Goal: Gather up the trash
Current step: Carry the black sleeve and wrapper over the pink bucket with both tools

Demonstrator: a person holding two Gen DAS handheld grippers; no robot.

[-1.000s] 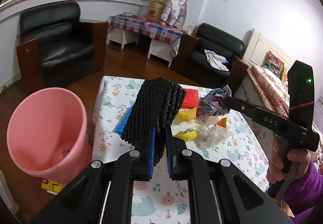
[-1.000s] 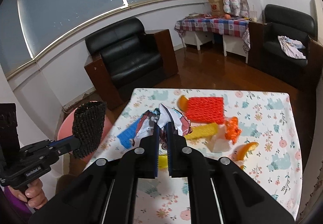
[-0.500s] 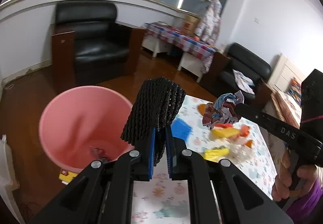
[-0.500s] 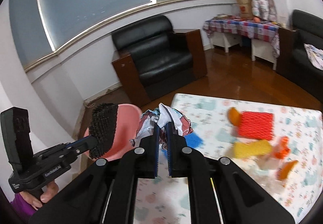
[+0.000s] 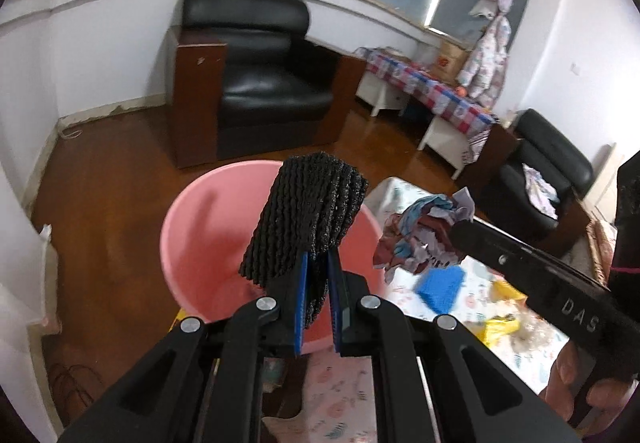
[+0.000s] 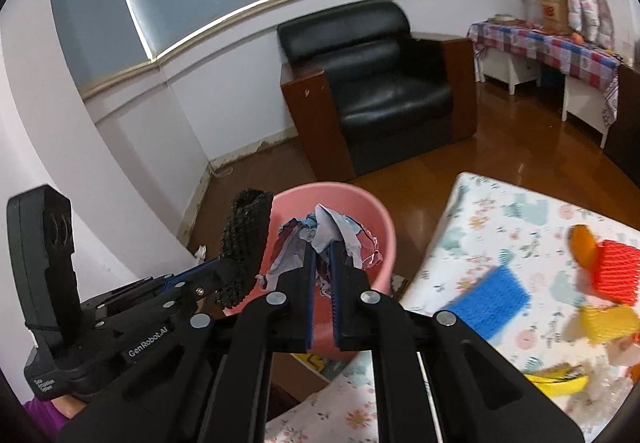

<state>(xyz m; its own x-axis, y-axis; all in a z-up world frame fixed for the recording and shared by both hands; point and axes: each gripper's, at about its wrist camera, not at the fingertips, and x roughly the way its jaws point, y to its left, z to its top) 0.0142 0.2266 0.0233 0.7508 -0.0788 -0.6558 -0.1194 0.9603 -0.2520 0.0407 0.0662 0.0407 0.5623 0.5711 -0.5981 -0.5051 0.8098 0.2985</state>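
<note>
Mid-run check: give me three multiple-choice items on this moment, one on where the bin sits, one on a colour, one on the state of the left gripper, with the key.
1. Where is the pink bin?
A. On the patterned table
B. On the wooden floor beside the table's edge
C. On the black armchair

2. What colour is the foam net held by the left gripper?
A. Black
B. Red
C. Blue

3. What is the state of the left gripper?
A. Open, holding nothing
B. Shut on the black foam net
C. Shut on the crumpled wrapper

Key: 1 B, the bin stands on the floor next to the patterned table. 2 A, the black foam net sticks up from the blue pads. 3 B, the pads pinch the net's lower end in front of the bin's mouth; the crumpled wrapper is in the right gripper.
</note>
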